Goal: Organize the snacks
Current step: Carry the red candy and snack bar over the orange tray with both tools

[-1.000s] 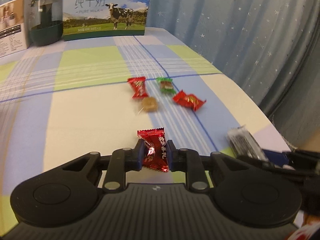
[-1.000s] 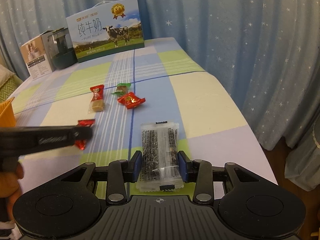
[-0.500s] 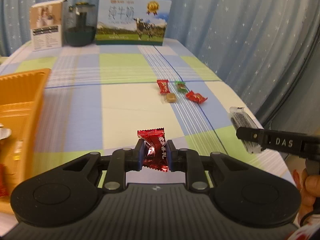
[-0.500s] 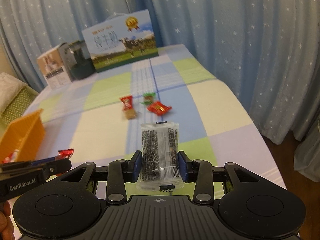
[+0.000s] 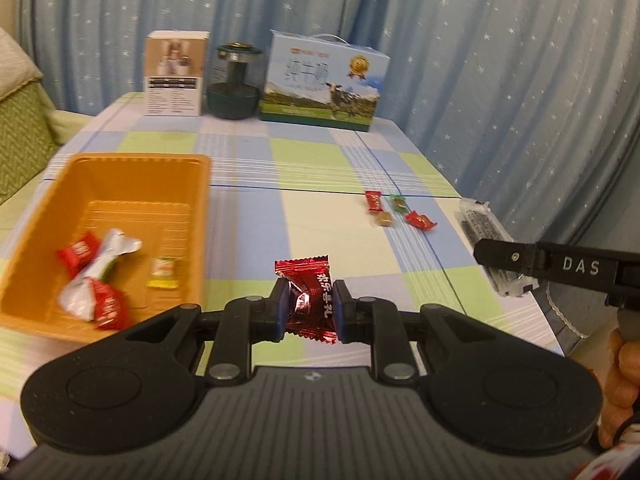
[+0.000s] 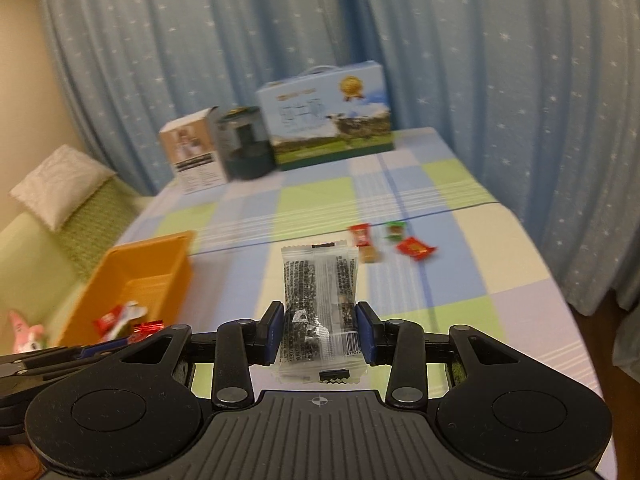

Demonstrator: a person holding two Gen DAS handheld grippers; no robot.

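Left wrist view: the left hand-held gripper [image 5: 307, 311] is pinching a red candy [image 5: 308, 300] at bottom centre, held above the surface [image 5: 248, 240]. The orange bin [image 5: 120, 168] sits at left, holding a few wrapped sweets — two red, one yellow, one silver. The right hand-held gripper [image 6: 319, 330] is clamped on a sesame bar [image 6: 319, 300]. Both look mid-carry; next, I'd say, each swings left over the bin and lets go. Four candies [image 5: 394, 214] wait at right.
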